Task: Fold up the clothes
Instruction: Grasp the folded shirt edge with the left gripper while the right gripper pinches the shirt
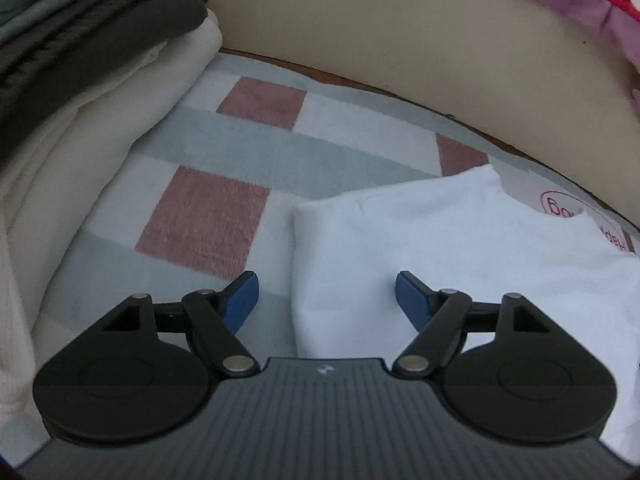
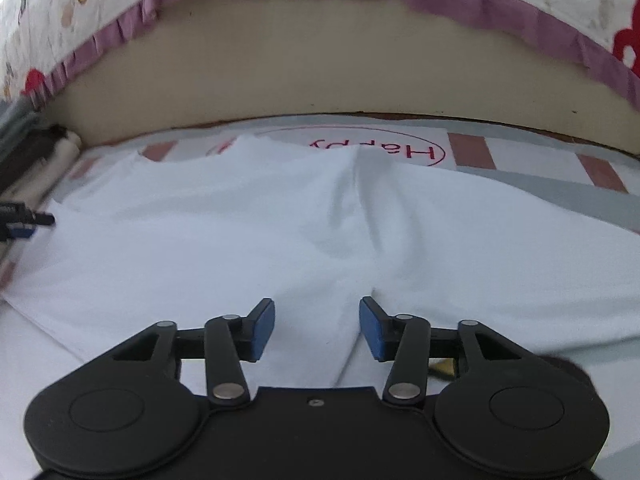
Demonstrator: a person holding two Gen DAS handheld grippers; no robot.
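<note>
White cloth lies flat on a checked blanket — folded clothes are piled at its left. The left tool hangs low over the cloth's edge, fingers wide apart, holding nothing. The right tool sits low over the cloth's middle — also apart and empty.

2 low wrist views (probably close), sharing white garment

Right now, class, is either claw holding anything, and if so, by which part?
Nothing is held. The left claw is open over the white garment's left edge; the right claw is open above a crease in it.
</note>
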